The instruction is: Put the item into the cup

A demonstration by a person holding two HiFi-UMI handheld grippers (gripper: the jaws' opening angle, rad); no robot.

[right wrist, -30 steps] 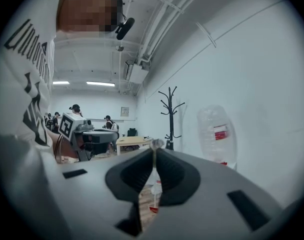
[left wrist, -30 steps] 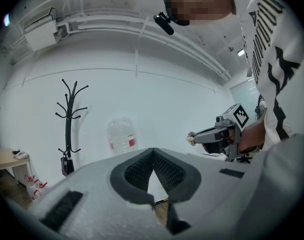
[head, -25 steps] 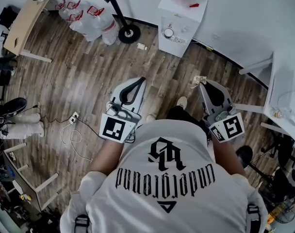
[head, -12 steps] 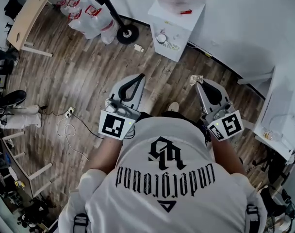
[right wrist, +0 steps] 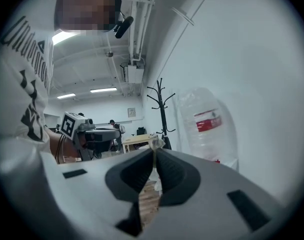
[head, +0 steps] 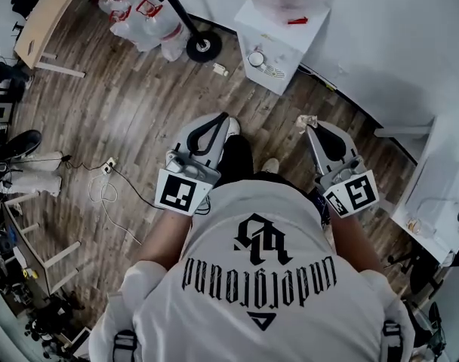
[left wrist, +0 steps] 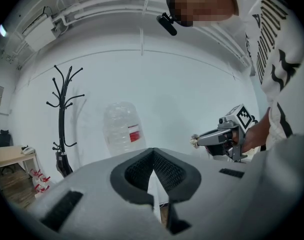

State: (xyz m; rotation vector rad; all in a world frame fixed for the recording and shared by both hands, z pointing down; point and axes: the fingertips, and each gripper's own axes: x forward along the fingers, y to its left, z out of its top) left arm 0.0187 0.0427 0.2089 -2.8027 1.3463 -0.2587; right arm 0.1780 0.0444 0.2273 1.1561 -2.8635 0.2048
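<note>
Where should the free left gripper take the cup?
Probably the side wall of the cup, approached level from the near side: it seems upright, mouth up, at the near edge of the dispenser. The left gripper is shut; open it first.

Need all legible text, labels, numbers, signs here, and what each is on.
"underground": gothic print on the back of the person's white T-shirt, upside down in the head view.
Red label on the water bottle: too blurred to read.
Red marks on the white bags: too small to read.
Square markers: patterns, no words.
</note>
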